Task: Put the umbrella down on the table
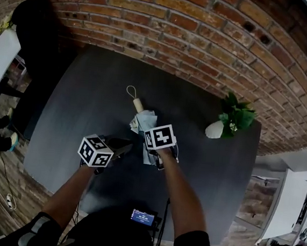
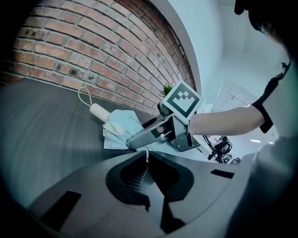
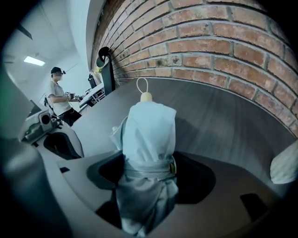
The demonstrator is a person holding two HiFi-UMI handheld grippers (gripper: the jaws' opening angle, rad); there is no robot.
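We grip the folded pale umbrella (image 3: pixel 149 135) in our right gripper (image 3: pixel 148 183) at mid-table (image 1: pixel 90 103), handle (image 1: pixel 138 105) toward the far edge, left gripper (image 2: pixel 148 161) jaws together, nipping its thin strap (image 2: pixel 147 153).

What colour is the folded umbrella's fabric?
The folded umbrella is pale blue, clearest in the right gripper view.

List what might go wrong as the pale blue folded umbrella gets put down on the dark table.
1. The right gripper clamps only soft fabric of the pale blue folded umbrella, which could slip or sag out.
2. Its cream handle with cord loop juts ahead and may hit the dark table first, twisting the umbrella.
3. The left gripper, jaws together, sits close; the thin pale strip at its tips might snag.
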